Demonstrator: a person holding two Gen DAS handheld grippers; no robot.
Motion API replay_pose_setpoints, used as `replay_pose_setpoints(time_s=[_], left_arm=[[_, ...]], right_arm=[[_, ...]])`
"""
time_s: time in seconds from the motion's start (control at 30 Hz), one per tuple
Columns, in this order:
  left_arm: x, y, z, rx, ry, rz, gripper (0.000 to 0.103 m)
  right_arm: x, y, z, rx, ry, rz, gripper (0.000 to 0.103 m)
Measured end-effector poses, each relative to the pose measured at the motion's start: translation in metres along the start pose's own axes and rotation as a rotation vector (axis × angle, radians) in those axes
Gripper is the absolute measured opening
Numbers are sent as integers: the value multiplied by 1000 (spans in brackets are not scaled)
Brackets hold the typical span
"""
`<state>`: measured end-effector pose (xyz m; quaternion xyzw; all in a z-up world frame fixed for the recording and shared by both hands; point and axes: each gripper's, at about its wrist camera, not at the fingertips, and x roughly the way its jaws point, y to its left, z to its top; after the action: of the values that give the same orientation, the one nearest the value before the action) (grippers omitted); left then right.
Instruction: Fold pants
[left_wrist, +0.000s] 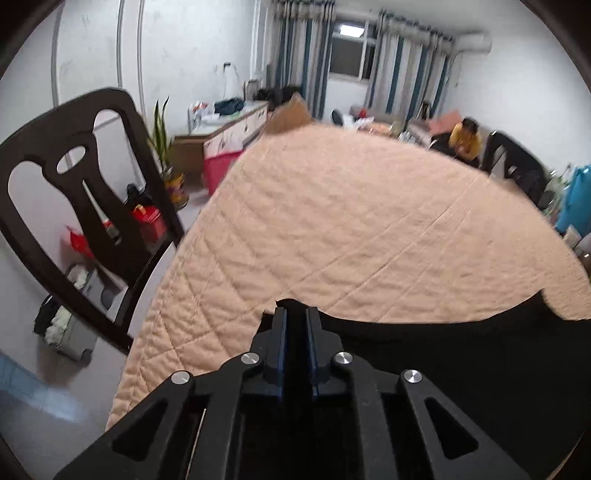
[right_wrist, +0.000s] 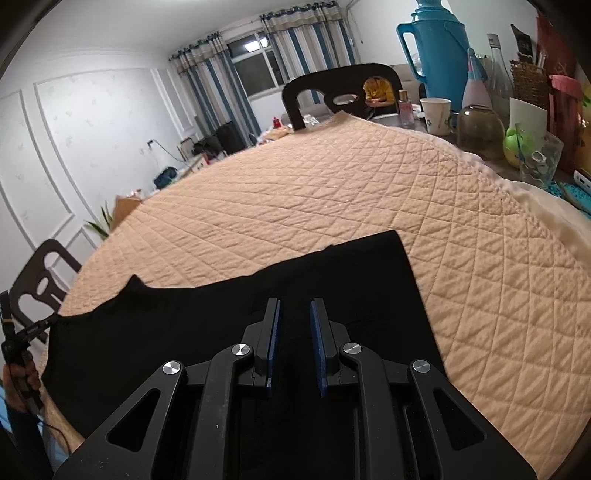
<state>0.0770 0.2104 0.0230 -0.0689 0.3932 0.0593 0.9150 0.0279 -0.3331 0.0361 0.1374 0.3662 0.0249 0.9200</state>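
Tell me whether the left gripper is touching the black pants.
Touching. The right wrist view shows the left gripper pinching the pants' edge, pulling it taut.

Both wrist views: even, soft indoor light, moderately bright, no hard shadows on the quilted cover (left_wrist: 351, 221). A ceiling lamp reflects as a bright patch in the window (left_wrist: 349, 29) — dark outside. Strong fisheye bending; dark vignette at all corners. Left view: motion blur on the chair (left_wrist: 85, 192) and far room edge; right view sharper. Black pants (right_wrist: 258, 295) read as a flat, detail-free mass — underexposed. Small glints on the gripper bolts (right_wrist: 242, 349).
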Motion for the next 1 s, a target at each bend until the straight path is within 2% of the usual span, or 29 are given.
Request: replay_pose_setpoints(time_s=[0.07, 0.17, 0.23, 0.3, 0.4, 0.5, 0.53, 0.57, 0.73, 0.77, 0.87, 0.9, 0.93, 1.0], left_arm=[[-4, 5, -3, -22, -10, -2, 14], [-27, 9, -5, -49, -85, 32, 15], [-42, 9, -5, -57, -126, 0, 15], [-52, -1, -10, -27, -142, -52, 23], [-44, -21, -23, 37, -104, -106, 27], [-16, -27, -30, 50, -2, -82, 27], [-12, -26, -31, 43, 17, -79, 27], [-16, -24, -30, 36, -1, -85, 27], [-46, -20, -40, 25, -54, -100, 31], [-51, -21, -46, 28, -57, -105, 35], [-51, -30, -61, 57, -41, -123, 37], [-47, -31, -68, 70, -28, -113, 37], [-48, -30, -71, 87, -60, -100, 37], [-52, -31, -75, 105, -76, -65, 39]], right_arm=[[4, -3, 1, 9, 10, -17, 17], [1, -1, 4, -7, -7, -32, 16], [3, 3, 7, -34, -9, -36, 16], [11, 6, 13, -62, 0, -53, 17], [33, -5, 21, -32, 54, -86, 17], [34, -15, 26, 4, 47, -84, 16], [30, -15, 26, -1, 38, -97, 16], [25, -14, 24, -10, 26, -108, 16], [-11, 1, -12, -63, -17, -28, 16], [-17, 5, -22, -78, -25, -15, 16], [-27, 16, -52, -132, -28, 1, 18], [-28, 17, -63, -157, -28, -17, 18], [-29, 17, -67, -171, -47, -12, 19], [-32, 12, -68, -168, -51, 12, 19]])
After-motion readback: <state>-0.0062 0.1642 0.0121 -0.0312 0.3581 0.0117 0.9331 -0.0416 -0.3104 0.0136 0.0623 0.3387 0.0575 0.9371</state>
